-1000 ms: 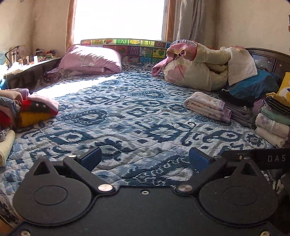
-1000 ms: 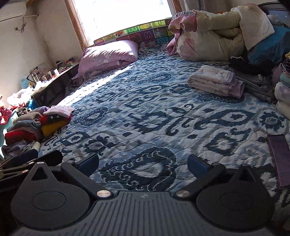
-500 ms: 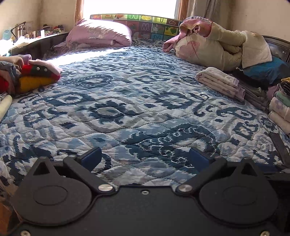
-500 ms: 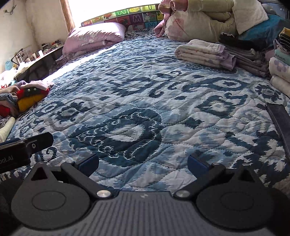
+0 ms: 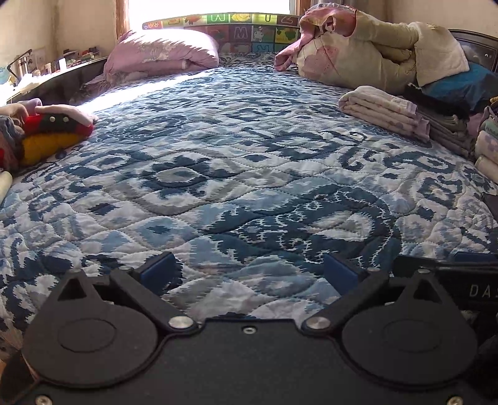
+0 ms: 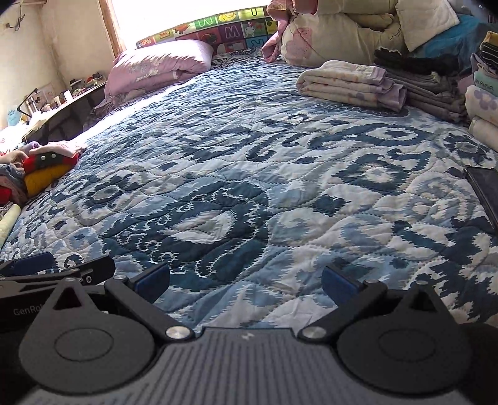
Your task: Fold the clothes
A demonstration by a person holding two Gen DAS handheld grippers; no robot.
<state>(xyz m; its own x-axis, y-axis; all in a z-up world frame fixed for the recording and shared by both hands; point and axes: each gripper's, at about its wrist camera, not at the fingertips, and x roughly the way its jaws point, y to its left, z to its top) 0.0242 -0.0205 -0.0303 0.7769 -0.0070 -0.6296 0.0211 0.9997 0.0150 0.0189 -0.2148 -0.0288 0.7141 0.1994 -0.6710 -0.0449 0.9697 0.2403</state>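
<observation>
Both grippers, left (image 5: 247,272) and right (image 6: 246,282), hung spread and empty; the unfolded clothes pile (image 5: 46,134) lay far left, nearer the left gripper.

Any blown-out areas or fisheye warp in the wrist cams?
Left wrist: window clipped white, sun patch glares on quilt near pink pillow, dark corners. Right wrist: window blown out too, horizon bows; quilt sharp.

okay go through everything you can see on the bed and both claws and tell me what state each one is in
Left claw: open, empty, low over the quilt.
Right claw: open, empty.
Unfolded clothes pile: crumpled, at the left edge.
Folded cream garment: folded, lying flat.
Grey folded stack: folded, beside it.
Quilt: spread out, slightly wrinkled.
Phone: screen dark.
</observation>
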